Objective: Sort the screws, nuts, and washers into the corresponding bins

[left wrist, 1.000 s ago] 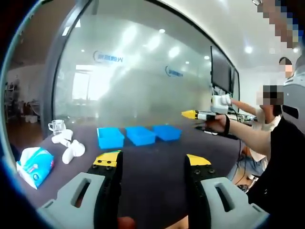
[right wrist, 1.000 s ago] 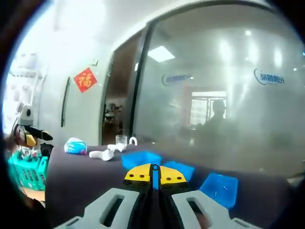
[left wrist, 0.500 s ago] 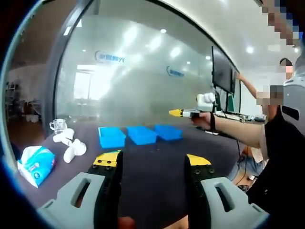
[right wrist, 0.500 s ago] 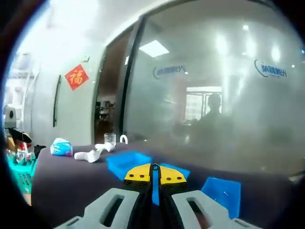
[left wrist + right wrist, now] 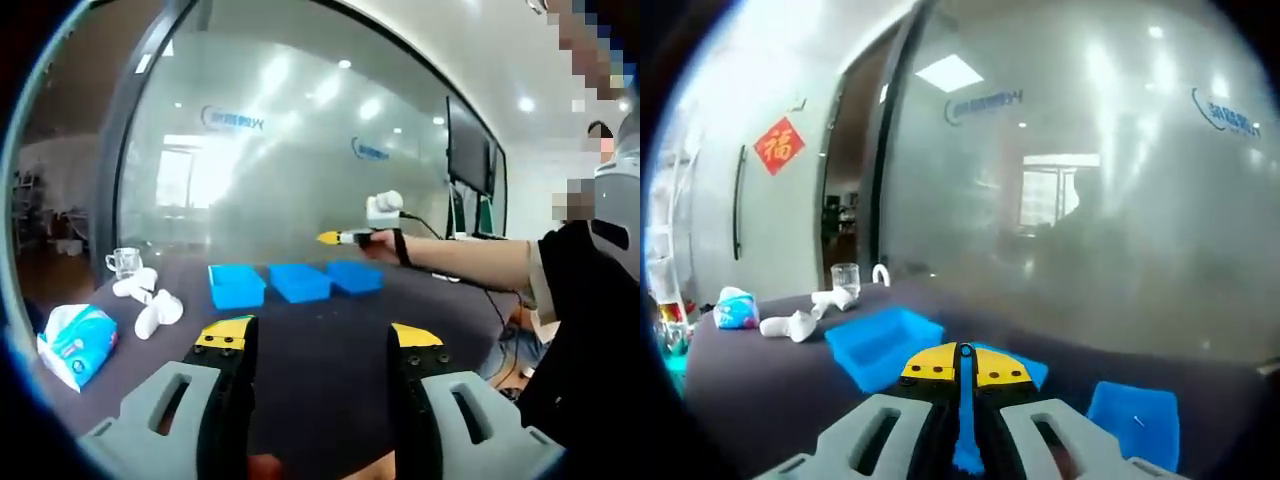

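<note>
Left gripper view is showing my left gripper (image 5: 320,340) hanging low over the near part of the dark table (image 5: 320,380) with its jaws apart and nothing between them, and it has not budged over the last second. What has changed is the right gripper (image 5: 335,238): a second ago it was far off to the right near the person's body, and now I am seeing it reaching in over the table, its yellow tips pointing left above the three blue bins (image 5: 295,282) at the far side. Right gripper view is agreeing: the right gripper (image 5: 963,365) is sitting with its jaws pressed together, and the bins (image 5: 880,340) are looming larger and closer beneath it than before. Whether a small part is pinched between those tips I cannot tell; nothing is visible there. I am not making out any loose screws, nuts or washers on the table, they may simply be too small. To the left, a tissue pack (image 5: 75,340), some white objects (image 5: 150,305) and a glass cup (image 5: 123,262) are standing apart from the bins. My reading is that the right hand is closing in on a bin for a drop.
</note>
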